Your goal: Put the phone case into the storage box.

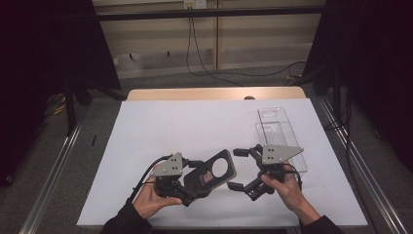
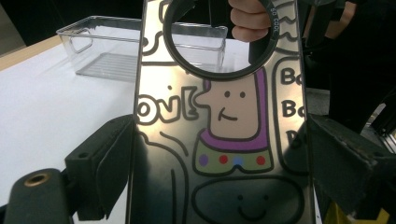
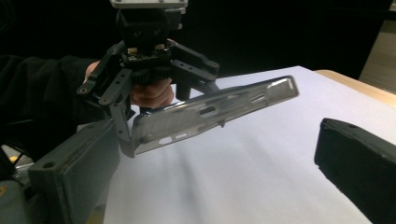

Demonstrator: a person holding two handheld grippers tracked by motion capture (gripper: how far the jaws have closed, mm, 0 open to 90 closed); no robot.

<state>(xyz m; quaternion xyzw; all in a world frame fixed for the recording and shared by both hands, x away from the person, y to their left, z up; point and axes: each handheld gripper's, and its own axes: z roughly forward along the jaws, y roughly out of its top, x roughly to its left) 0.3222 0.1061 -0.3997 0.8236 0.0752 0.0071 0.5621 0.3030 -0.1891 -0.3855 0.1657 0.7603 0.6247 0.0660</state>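
Holding a phone case (image 1: 213,174) off the white sheet (image 1: 160,131), the left gripper (image 1: 195,187) is pinching it by its two long edges, with the round camera cut-out at the free end pointing toward the right gripper (image 1: 239,168). In the left gripper view, the case (image 2: 224,121) is standing between the two black pads, cartoon print facing the lens, both jaws pressed against its sides. In the right gripper view, it (image 3: 215,114) is hanging tilted and clear of the table, well short of the right jaws, which are standing wide apart with nothing between them.

The clear plastic bin (image 1: 280,134) is sitting at the table's far right, just behind the right hand (image 1: 287,187), and appears to have nothing in it. Judging by this, the pick-up is done, while a handover to the right gripper or a placing into the bin is not yet begun; which of the two is intended cannot be told. The person's left hand (image 1: 151,197) is gripping its tool from below.
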